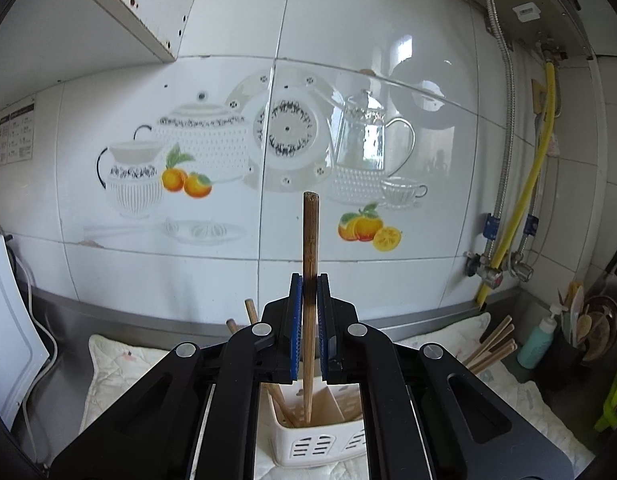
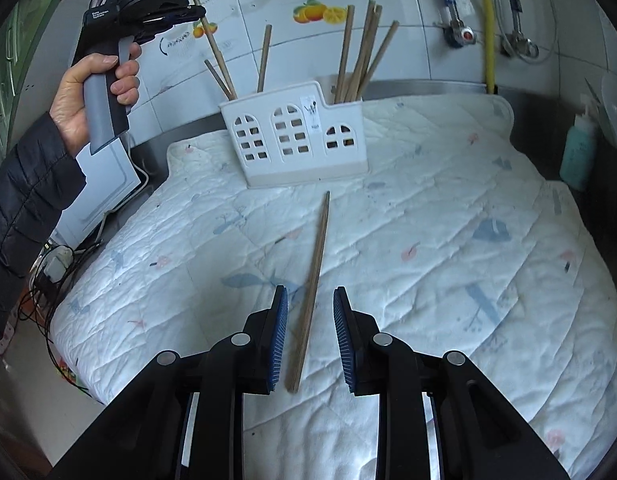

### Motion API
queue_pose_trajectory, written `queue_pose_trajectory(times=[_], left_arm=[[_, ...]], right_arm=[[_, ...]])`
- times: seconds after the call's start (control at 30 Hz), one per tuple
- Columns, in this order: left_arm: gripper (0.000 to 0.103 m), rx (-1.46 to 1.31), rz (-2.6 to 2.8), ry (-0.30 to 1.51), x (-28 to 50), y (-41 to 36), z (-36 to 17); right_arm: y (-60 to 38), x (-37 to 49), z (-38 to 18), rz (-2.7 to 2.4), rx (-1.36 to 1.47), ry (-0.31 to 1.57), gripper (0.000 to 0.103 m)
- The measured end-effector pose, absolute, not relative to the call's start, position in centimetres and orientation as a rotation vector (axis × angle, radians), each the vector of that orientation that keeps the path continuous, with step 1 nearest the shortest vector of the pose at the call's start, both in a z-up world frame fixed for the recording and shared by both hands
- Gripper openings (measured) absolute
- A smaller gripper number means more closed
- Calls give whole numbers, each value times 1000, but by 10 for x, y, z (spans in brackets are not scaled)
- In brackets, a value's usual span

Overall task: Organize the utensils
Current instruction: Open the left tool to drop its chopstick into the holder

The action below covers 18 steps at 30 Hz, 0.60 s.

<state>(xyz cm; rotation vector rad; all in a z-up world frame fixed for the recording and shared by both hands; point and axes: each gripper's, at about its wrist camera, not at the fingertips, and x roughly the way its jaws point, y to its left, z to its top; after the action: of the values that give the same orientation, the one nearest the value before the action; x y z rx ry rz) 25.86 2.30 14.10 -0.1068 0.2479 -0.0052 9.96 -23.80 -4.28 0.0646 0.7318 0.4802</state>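
Observation:
My left gripper (image 1: 309, 280) is shut on a brown wooden chopstick (image 1: 310, 240), held upright with its lower end inside the white slotted utensil holder (image 1: 308, 446). In the right wrist view the left gripper (image 2: 196, 12) holds that chopstick (image 2: 218, 56) above the holder's (image 2: 296, 140) left compartment. Several chopsticks (image 2: 362, 52) stand in its right compartment. My right gripper (image 2: 310, 296) is open, its jaws on either side of a chopstick (image 2: 314, 280) lying on the white quilted mat (image 2: 428, 240).
A tiled wall with teapot and orange decals (image 1: 268, 140) is right behind the holder. A yellow hose and metal pipes (image 1: 524, 208) run down at the right. A teal bottle (image 2: 578, 152) and a utensil pot (image 1: 588, 332) stand at the right edge. Cables (image 2: 52, 276) lie left.

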Motion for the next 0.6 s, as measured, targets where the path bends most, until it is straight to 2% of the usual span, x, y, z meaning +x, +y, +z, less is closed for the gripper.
queue_pose_trajectory(times=[0.17,0.37,0.53,0.6], left_arm=[[6,-106,-10,295,261,25,133],[11,-59,-6,301,256,19,128],[39,-44,0,280,243,17,131],[45,-29,1,264,236,15,132]], right_arm=[[-235,92,-57,471,55,755,24],[-229,86,-76,485,62,790,24],[-223,87,-82,483,63,794,24],[-219,87,-84,483,60,790,22]])
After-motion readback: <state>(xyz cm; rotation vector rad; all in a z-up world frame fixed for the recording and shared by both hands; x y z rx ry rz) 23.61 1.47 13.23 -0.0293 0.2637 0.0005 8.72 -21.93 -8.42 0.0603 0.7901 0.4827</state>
